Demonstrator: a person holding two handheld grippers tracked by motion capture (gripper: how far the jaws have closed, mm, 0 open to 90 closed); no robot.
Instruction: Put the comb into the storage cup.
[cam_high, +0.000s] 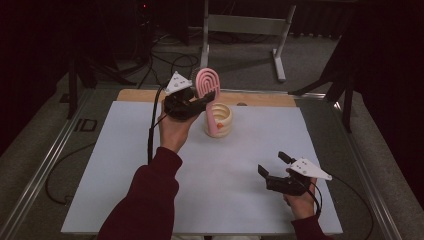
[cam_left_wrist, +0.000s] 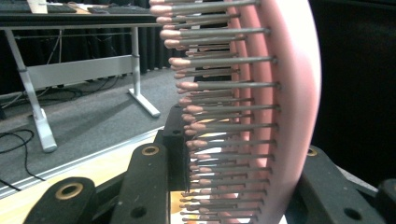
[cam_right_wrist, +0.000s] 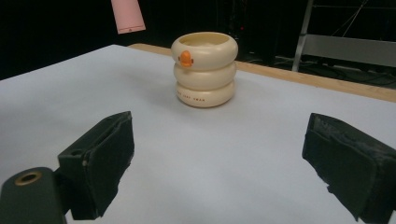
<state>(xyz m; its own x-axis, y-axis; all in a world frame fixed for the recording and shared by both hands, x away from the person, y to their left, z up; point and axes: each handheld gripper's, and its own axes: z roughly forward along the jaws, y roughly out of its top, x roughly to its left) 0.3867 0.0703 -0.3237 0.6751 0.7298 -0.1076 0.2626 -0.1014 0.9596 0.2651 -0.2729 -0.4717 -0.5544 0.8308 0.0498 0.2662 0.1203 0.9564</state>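
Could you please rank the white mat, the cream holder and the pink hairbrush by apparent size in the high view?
1. white mat
2. pink hairbrush, raised nearer the camera, so unsure against the holder
3. cream holder

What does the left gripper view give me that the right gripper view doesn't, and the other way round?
Left gripper view alone: the pink hairbrush close up, its metal bristles with rounded tips, clamped between that gripper's black fingers.

Right gripper view alone: the cream ringed cup with its orange duck mark, upright on the white table, and the open right gripper, nothing between its fingers.

Both: part of the pink brush, whose handle end hangs at the right view's top, and the table's wooden edge.
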